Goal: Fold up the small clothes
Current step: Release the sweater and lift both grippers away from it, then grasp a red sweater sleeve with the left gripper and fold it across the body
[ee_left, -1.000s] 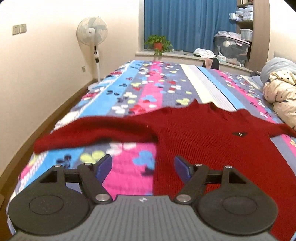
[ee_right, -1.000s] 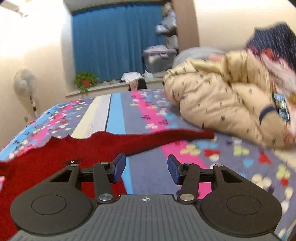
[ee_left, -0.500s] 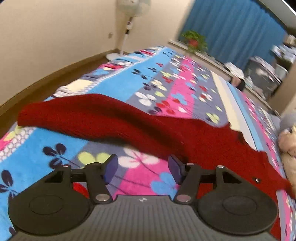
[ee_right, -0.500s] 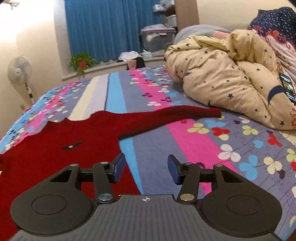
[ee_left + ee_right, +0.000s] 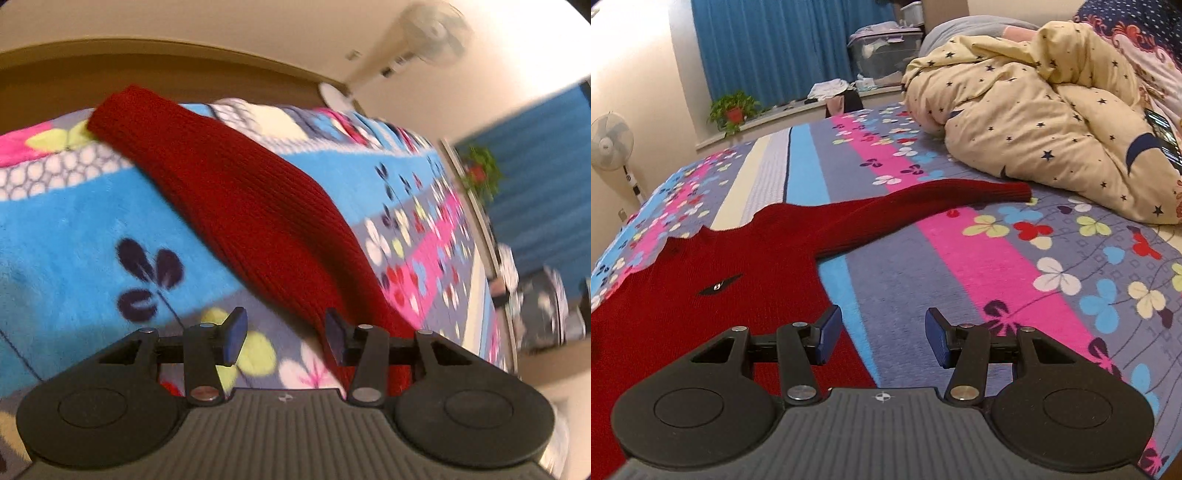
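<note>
fleecy floral bedspread (image 5: 979,258) | ribbed red knit sweater (image 5: 701,258) flat | left gripper (image 5: 282,338) narrowing, seemingly empty | right gripper (image 5: 882,338) apart

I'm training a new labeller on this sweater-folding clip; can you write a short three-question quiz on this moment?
1. True or false: the red sweater lies spread flat on the bedspread.
2. What lies beyond the cuff of the sweater's sleeve in the right wrist view? A) fan B) star-print quilt C) plant
3. What is clamped in the right hand-held gripper?

Key: 1 true. 2 B. 3 nothing; its jaws stand apart over the bedspread.
</note>
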The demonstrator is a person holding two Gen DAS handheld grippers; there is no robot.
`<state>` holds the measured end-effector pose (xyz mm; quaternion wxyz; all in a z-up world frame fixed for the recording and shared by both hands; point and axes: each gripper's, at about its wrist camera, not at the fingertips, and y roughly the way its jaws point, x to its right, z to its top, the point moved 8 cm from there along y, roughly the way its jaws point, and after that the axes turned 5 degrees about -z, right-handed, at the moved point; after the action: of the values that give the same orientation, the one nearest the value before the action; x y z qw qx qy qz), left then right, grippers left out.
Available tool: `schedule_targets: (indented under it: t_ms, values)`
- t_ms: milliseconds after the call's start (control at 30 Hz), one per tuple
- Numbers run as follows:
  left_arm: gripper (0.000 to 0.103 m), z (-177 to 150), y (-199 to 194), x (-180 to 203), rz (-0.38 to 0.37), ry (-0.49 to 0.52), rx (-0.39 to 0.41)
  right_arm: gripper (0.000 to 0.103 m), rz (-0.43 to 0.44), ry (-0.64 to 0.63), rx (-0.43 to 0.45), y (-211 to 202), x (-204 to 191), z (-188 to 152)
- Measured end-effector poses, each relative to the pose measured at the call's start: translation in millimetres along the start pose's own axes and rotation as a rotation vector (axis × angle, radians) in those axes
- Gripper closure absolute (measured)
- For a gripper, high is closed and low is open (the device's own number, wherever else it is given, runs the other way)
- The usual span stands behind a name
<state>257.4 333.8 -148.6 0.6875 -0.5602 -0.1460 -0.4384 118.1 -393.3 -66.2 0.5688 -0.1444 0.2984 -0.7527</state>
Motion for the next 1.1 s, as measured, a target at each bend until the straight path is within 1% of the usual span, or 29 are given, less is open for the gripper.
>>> schedule_targets:
  t_ms: [133, 233, 300, 433, 533, 567, 600, 633, 667, 700, 767, 833, 900, 933, 967, 1000, 1033, 1067, 1100]
  values:
    - [0.052, 15, 8, -17, -0.008, -0.103, 0.035, 0.051, 0.003, -0.014, -0.008, 3, -9, -1]
    - [0.052, 20, 17, -26, -0.004, -0.145, 0.027, 0.051, 0.007, -0.031, -0.014, 5, -15, -3]
    - [0.053, 19, 24, -28, 0.0, -0.148, 0.013, 0.051, 0.01, -0.043, -0.018, 7, -17, -3]
    - [0.054, 24, 30, -27, 0.01, -0.123, 0.047, 0.051, 0.011, -0.065, -0.027, 10, -20, -5]
    - [0.055, 23, 36, -23, 0.036, -0.083, 0.058, 0.051, 0.012, -0.076, -0.031, 11, -21, -5]
    - [0.06, 22, 35, -21, 0.046, -0.062, 0.063, 0.051, 0.013, -0.078, -0.031, 11, -21, -6]
    - [0.072, 22, 36, -20, 0.064, -0.045, 0.069, 0.051, 0.015, -0.081, -0.032, 11, -21, -6]
    - [0.081, 22, 36, -22, 0.088, -0.036, 0.076, 0.051, 0.015, -0.085, -0.032, 12, -22, -6]
    - [0.087, 22, 37, -23, 0.1, -0.035, 0.081, 0.051, 0.015, -0.088, -0.032, 12, -22, -6]
    - [0.09, 23, 36, -23, 0.101, -0.037, 0.09, 0.051, 0.015, -0.09, -0.033, 12, -23, -7]
    - [0.092, 27, 28, -21, 0.133, -0.027, 0.145, 0.051, 0.017, -0.098, -0.032, 12, -25, -7]
    - [0.093, 29, 14, -7, 0.144, 0.028, 0.214, 0.051, 0.019, -0.11, -0.028, 12, -28, -7]
    - [0.094, 27, -1, 22, 0.132, 0.139, 0.292, 0.051, 0.022, -0.121, -0.026, 12, -31, -7]
    - [0.094, 22, -7, 40, 0.113, 0.206, 0.323, 0.051, 0.025, -0.126, -0.025, 12, -33, -7]
    - [0.094, 12, -12, 65, 0.075, 0.297, 0.345, 0.051, 0.027, -0.132, -0.026, 13, -34, -8]
    - [0.094, 0, -16, 85, 0.034, 0.372, 0.349, 0.051, 0.027, -0.136, -0.026, 14, -36, -8]
    - [0.094, -19, -17, 111, -0.025, 0.46, 0.34, 0.051, 0.028, -0.141, -0.027, 14, -38, -8]
    - [0.095, -45, -17, 138, -0.108, 0.554, 0.308, 0.051, 0.027, -0.147, -0.027, 15, -40, -9]
    - [0.094, -75, -15, 161, -0.2, 0.637, 0.252, 0.051, 0.026, -0.152, -0.026, 15, -42, -9]
